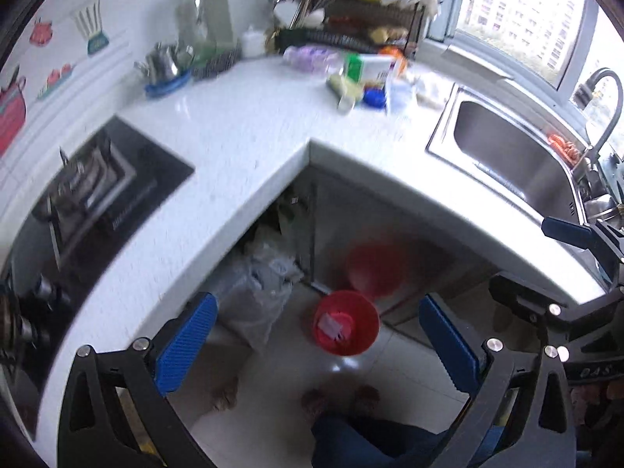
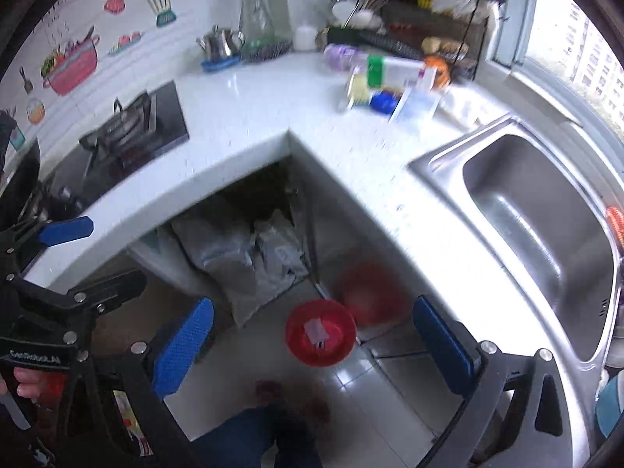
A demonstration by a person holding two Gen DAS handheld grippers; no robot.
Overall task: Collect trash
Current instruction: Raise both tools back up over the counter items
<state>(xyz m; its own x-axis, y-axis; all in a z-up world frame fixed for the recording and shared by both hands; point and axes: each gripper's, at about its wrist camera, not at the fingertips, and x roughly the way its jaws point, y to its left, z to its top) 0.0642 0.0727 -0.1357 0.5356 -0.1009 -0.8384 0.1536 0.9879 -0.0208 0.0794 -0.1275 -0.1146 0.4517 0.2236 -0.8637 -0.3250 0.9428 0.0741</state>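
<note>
Both hand-held grippers (image 1: 318, 347) (image 2: 314, 347) hang released and empty above the red bin (image 1: 346, 321), white counter (image 1: 241, 132) edge between

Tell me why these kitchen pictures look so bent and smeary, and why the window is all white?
Both views are fisheye, so the countertop edges curve. Left wrist view: motion blur smears the clutter, and the window is blown out by daylight. Right wrist view: the same smear, with glare on the sink.
</note>
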